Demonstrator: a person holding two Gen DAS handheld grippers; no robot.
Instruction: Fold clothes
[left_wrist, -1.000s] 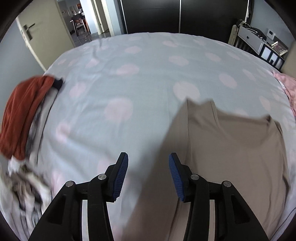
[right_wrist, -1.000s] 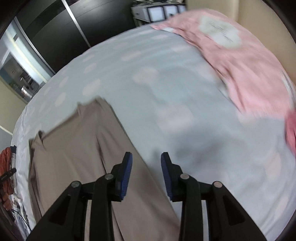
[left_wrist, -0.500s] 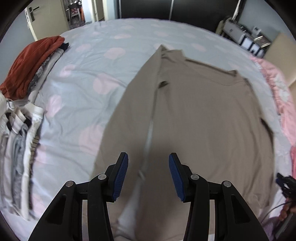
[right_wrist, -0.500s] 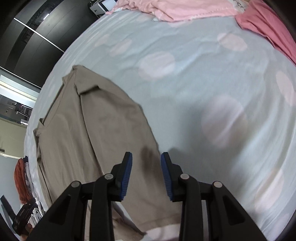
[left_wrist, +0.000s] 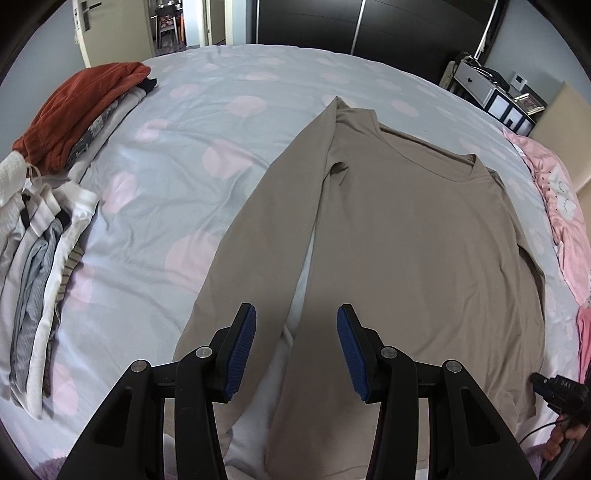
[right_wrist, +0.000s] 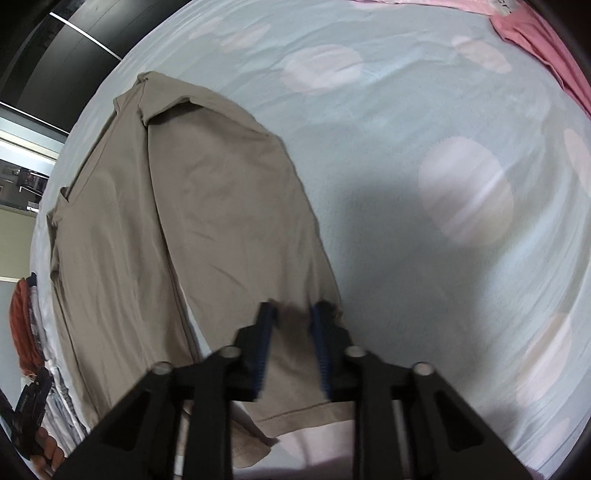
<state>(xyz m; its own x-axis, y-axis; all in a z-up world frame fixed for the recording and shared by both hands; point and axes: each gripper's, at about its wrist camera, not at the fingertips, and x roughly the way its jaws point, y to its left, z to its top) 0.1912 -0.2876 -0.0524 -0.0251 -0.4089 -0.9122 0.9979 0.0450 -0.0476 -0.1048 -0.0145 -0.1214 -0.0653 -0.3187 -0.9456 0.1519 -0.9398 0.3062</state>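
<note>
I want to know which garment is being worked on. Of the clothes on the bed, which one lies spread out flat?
The beige long-sleeved shirt, laid out mid-bed. The rust-red garment tops a folded stack at the left edge; the pink clothes lie bunched at the right.

Beige shirt (left_wrist: 406, 229) smooth matt cloth; bedsheet (left_wrist: 177, 177) creased cotton; tongs pads (left_wrist: 242, 347) ribbed rubber.

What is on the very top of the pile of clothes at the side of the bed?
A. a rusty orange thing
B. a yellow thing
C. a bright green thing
A: in the left wrist view a rust-orange garment lies on top of the pile of clothes, at the edge of the bed.
</note>
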